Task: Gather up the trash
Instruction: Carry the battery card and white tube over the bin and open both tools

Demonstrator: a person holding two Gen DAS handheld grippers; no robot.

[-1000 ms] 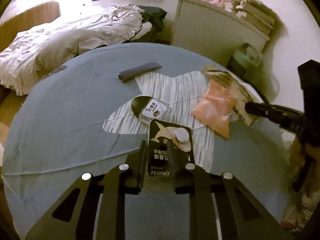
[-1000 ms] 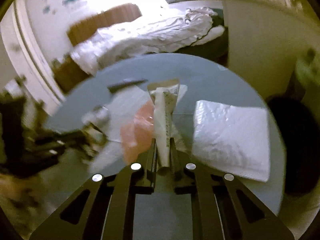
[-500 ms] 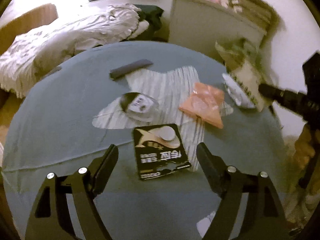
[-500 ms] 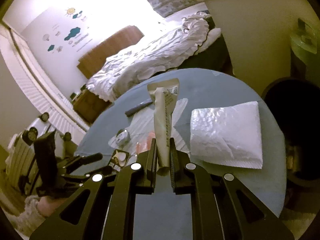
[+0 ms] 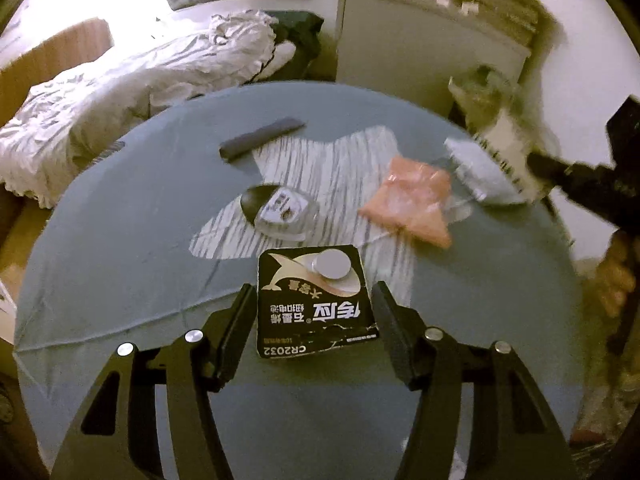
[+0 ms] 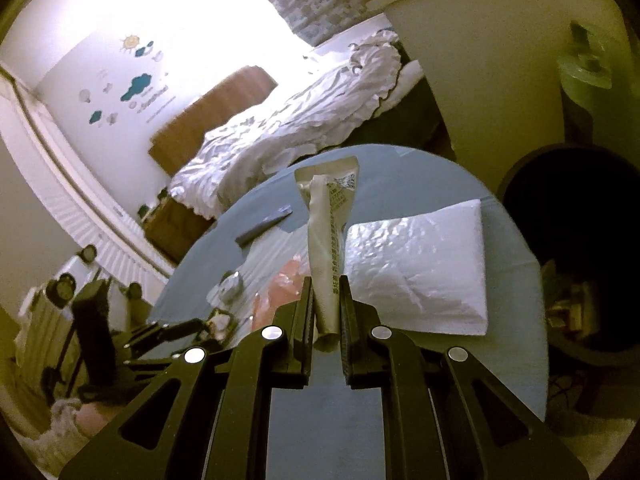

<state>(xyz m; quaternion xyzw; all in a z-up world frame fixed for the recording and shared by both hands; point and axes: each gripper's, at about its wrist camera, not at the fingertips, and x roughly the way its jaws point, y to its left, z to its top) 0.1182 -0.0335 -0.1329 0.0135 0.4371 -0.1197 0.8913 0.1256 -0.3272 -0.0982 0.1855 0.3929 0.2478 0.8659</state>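
Note:
A black battery card (image 5: 314, 300) marked CR2032 lies flat on the round blue table (image 5: 120, 240). My left gripper (image 5: 312, 296) straddles it; its jaws are closing, with a sliver of table still showing beside the left pad. My right gripper (image 6: 324, 300) is shut on a pale squeezed tube (image 6: 326, 232), crimped end upward, held above the table's right side. In the left wrist view that tube (image 5: 506, 136) is blurred at the right edge. An orange wrapper (image 5: 412, 200) and a small clear container with a black lid (image 5: 276, 210) lie on a striped sheet (image 5: 340, 160).
A white bubble mailer (image 6: 416, 268) lies on the table's right side, close to a dark round bin (image 6: 580, 240) on the floor. A dark flat strip (image 5: 260, 138) rests at the far side. A bed (image 5: 120, 92) and a pale cabinet (image 5: 420, 60) stand beyond.
My left gripper let go of the battery card, opened wide, then narrowed around it as it lay flat. My right gripper carried the tube rightward and up, off the orange wrapper.

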